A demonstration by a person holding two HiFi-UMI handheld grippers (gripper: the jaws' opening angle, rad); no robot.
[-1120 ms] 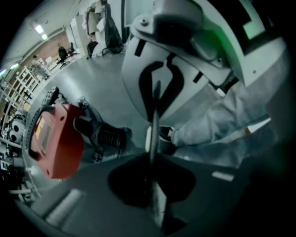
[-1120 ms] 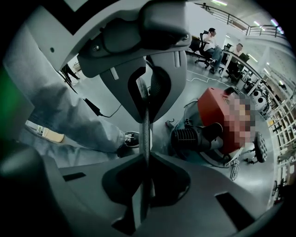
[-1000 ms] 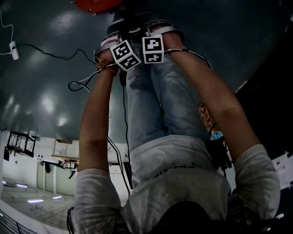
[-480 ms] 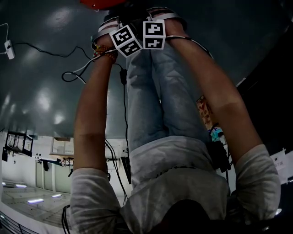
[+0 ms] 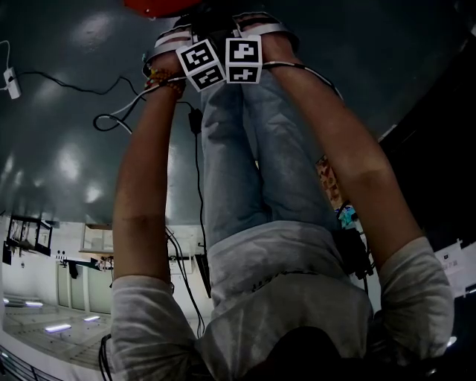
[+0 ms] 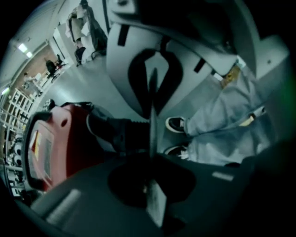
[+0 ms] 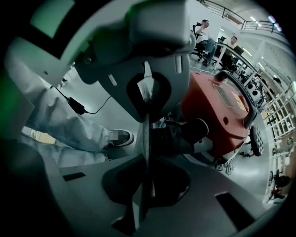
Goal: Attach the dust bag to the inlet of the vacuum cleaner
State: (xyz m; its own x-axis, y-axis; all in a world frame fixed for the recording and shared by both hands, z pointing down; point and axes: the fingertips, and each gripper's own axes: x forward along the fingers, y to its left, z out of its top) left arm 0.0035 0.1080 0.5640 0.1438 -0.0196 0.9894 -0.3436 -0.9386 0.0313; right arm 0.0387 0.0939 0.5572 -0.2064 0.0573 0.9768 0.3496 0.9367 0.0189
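Seen edge-on, a thin flat part of the dust bag (image 6: pixel 152 99) runs between the jaws of my left gripper (image 6: pixel 152 134), which is shut on it. My right gripper (image 7: pixel 145 134) is shut on the same thin sheet (image 7: pixel 146 118) from the other side. Behind it a dark wrinkled sleeve (image 7: pixel 178 137) leads to the red vacuum cleaner (image 7: pixel 222 109), which also shows as a red body (image 6: pixel 51 143) in the left gripper view. In the head view both marker cubes (image 5: pixel 202 65) (image 5: pixel 244 59) sit side by side just below the vacuum cleaner (image 5: pixel 160 6); the jaws are hidden there.
The person's shoes (image 6: pixel 175 124) (image 7: pixel 118 138) stand close to the grippers. A black cable (image 5: pixel 111 119) loops over the grey floor towards a plug adapter (image 5: pixel 10 78). Seated people (image 7: pixel 203 32) and shelving racks (image 6: pixel 14 111) are far off.
Both marker cubes have shifted a little towards the red vacuum cleaner, and the left forearm has swung slightly leftward. Both grips look unchanged.
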